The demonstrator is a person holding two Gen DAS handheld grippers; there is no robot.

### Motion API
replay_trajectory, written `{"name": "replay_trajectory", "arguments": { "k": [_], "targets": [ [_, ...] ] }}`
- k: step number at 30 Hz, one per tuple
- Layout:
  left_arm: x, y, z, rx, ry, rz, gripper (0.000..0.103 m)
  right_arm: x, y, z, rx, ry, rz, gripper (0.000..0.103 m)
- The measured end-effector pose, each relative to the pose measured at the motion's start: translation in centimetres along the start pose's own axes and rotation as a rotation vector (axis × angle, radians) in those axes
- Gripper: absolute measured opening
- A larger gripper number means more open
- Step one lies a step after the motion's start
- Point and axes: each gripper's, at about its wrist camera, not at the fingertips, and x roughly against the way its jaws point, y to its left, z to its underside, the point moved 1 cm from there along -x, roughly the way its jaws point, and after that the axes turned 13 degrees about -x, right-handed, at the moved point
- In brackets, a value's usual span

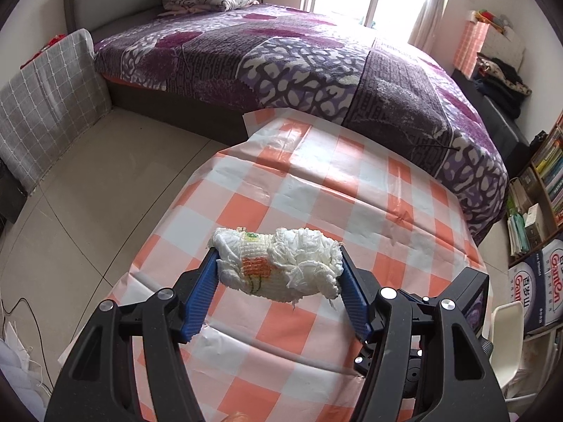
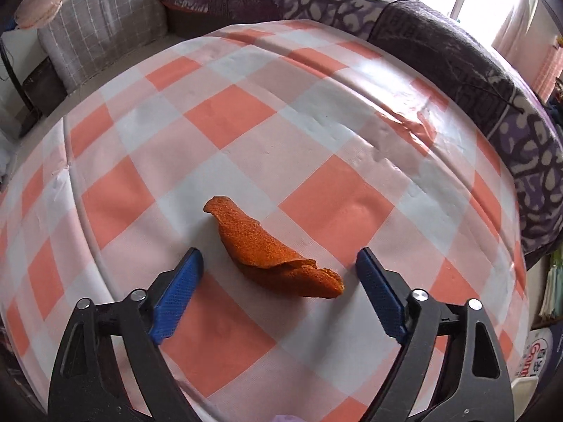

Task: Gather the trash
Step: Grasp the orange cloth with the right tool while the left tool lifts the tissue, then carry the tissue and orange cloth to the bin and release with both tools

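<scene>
The left gripper pinches a soft, light crumpled white tissue wad above the orange-checked desk, while the right gripper, jaws apart, straddles a curled, brittle-looking orange peel, likely best squeezed mid-length.

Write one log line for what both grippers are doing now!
left gripper: holds tissue wad | right gripper: open around peel
</scene>
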Motion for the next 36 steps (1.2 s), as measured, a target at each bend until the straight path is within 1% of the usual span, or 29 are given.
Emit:
{"name": "replay_trajectory", "arguments": {
  "k": [1,2,3,4,5,7,10,13,17,21,24,29,36],
  "targets": [
    [-0.1,0.0,0.0,0.001,0.002,-0.001,0.063,0.1,0.0,-0.1,-0.008,-0.002,-0.006,0.055],
    [-0.2,0.1,0.1,0.003,0.006,-0.003,0.063,0.3,0.0,-0.3,-0.031,0.000,-0.014,0.053],
    [-0.3,0.2,0.2,0.005,0.009,-0.005,0.063,0.4,0.0,-0.2,-0.044,0.000,-0.024,0.048],
    [-0.4,0.2,0.2,0.007,0.012,-0.007,0.063,0.5,0.1,-0.2,-0.055,0.004,-0.018,0.029],
    [-0.4,0.1,0.3,0.007,0.011,-0.011,0.063,0.6,0.0,-0.2,-0.065,0.001,-0.004,0.021],
    [-0.2,0.0,0.3,0.001,0.001,-0.024,0.063,1.5,0.0,-0.3,-0.089,-0.033,0.021,0.021],
    [0.3,-0.4,0.3,-0.003,-0.018,-0.036,0.063,3.4,-0.4,-0.6,-0.130,-0.091,0.028,0.021],
    [1.1,-1.0,0.3,-0.008,-0.048,-0.055,0.063,5.5,-1.1,-1.6,-0.170,-0.157,0.044,0.020],
    [2.6,-2.3,0.2,-0.033,-0.110,-0.095,0.063,9.5,-2.3,-2.4,-0.249,-0.266,0.086,0.020],
    [4.3,-4.0,0.2,-0.057,-0.177,-0.121,0.063,12.9,-3.5,-2.6,-0.310,-0.341,0.133,0.021],
    [5.2,-5.2,0.2,-0.066,-0.209,-0.120,0.063,15.2,-4.5,-2.1,-0.351,-0.391,0.172,0.021],
    [6.2,-7.3,0.6,-0.090,-0.232,-0.110,0.063,18.1,-6.2,-0.7,-0.407,-0.441,0.231,0.021],
    [7.2,-11.0,1.3,-0.146,-0.258,-0.089,0.063,21.0,-9.9,2.5,-0.516,-0.446,0.284,0.021]
  ]
}}
